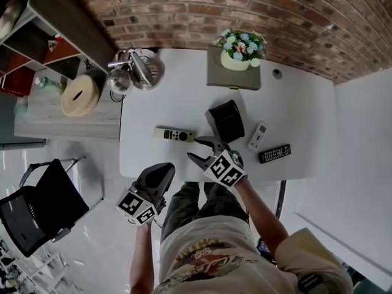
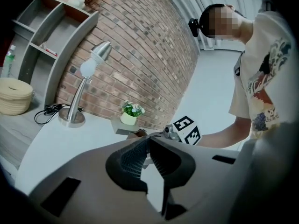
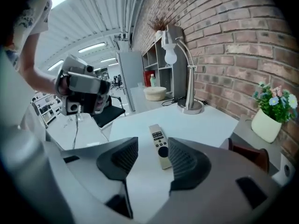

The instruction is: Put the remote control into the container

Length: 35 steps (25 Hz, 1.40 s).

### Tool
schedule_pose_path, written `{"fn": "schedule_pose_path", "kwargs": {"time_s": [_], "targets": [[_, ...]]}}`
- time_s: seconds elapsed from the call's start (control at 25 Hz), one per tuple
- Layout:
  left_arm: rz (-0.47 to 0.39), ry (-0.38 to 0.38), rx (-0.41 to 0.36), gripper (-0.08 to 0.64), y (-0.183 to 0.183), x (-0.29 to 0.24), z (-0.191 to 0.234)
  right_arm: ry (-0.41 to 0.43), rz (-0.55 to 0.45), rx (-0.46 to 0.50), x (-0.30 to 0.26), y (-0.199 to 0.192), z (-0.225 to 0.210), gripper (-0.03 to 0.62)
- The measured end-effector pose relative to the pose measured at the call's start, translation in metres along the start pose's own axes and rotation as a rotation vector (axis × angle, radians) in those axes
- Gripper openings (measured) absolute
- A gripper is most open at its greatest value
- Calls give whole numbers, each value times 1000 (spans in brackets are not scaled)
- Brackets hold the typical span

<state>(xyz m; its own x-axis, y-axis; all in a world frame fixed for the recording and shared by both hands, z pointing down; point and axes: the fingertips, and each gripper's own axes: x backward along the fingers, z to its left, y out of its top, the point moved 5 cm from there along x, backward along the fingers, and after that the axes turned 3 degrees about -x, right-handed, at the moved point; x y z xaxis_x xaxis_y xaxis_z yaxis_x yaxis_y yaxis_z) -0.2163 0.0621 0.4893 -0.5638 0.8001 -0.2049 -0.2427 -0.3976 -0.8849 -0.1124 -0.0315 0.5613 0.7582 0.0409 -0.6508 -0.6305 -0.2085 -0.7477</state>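
- On the white table (image 1: 294, 103), with twelve o'clock set toward the brick wall (image 1: 245, 11) in the head view, the dark container (image 1: 225, 120) stands near the middle, its top open.
- The beige remote control (image 1: 174, 134) lies flat at about nine o'clock from the container, apart from it.
- The right gripper (image 1: 200, 151) hangs at about seven o'clock from the container, pointing down toward that remote. Its jaws stand roughly half apart and grip nothing. In the right gripper view the remote (image 3: 159, 146) shows in the gap, lying on the table with the pads not pressing on it.
- The left gripper (image 1: 164, 169) sits at the table's near edge, at six o'clock from the remote. Its jaws are together and empty.
- A white remote (image 1: 258, 135) and a black remote (image 1: 274, 154) lie at four o'clock from the container.
- A flower pot (image 1: 241, 49) stands at twelve o'clock and a desk lamp (image 1: 138, 69) at ten o'clock.
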Motion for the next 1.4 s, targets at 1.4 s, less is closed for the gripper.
{"fn": "schedule_pose_path", "kwargs": {"time_s": [1.4], "targets": [[-89, 144, 138, 8, -15, 55, 41, 21, 345, 45, -86, -4, -13, 207]]}}
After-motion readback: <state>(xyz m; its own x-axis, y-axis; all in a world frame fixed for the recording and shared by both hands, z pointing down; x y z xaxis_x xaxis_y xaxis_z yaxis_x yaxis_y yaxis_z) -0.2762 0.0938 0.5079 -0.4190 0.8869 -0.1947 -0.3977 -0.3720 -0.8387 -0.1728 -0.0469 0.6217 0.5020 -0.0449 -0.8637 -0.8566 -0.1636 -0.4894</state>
